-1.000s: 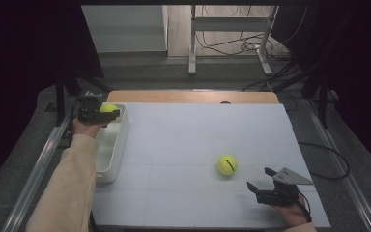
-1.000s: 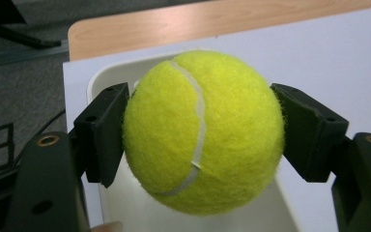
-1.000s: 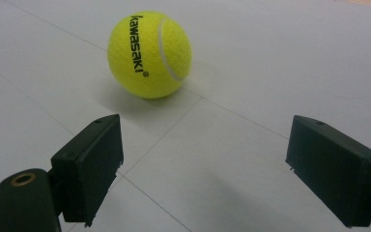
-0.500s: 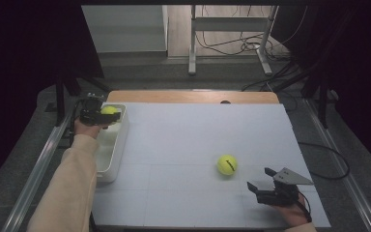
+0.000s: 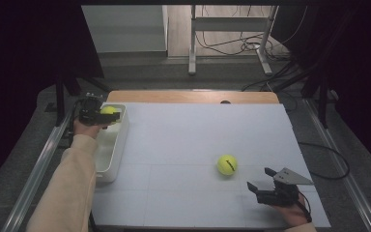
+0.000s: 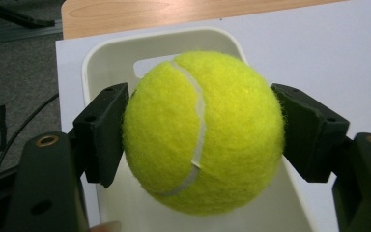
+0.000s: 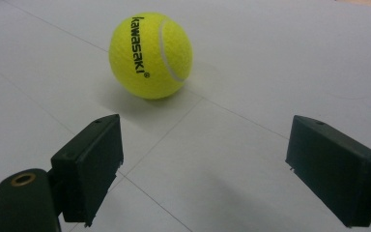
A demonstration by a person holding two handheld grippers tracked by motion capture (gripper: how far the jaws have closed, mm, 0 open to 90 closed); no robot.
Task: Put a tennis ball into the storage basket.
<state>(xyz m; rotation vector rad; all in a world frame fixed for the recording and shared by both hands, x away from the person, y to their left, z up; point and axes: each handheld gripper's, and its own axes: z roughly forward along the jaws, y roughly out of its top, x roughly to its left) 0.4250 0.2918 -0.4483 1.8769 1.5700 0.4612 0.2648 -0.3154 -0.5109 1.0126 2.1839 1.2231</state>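
The left hand-held gripper [image 5: 107, 115] is clamped on a ball [image 6: 203, 133], both pads pressed into the felt at 9 and 3 o'clock of it, and it hangs over the far end of the white bin [image 5: 119, 145] at the surface's [image 5: 183, 140] 9 o'clock edge. In the left gripper view the bin's floor and rounded far wall lie directly under and behind the ball, so the drop point looks sound.

The step in hand, as I judge it, is the release into the bin. To do it well:
- Keep the ball centred between the bin's long walls, not over the rim at 3 o'clock, where it could glance off onto the surface.
- Lower it close to the floor before opening; a felt ball bounces readily and the walls look shallow.
- Open both jaws evenly and lift straight up, so that neither pad drags the ball sideways.

The right hand-held gripper [image 5: 263, 180] rests near the surface's 5 o'clock corner, jaws apart and holding nothing. A second ball [image 7: 150, 55] sits on the surface just ahead of it, toward 11 o'clock in the right gripper view, clear of both pads. It probably goes next; approach it low and level, jaws straddling its widest part.
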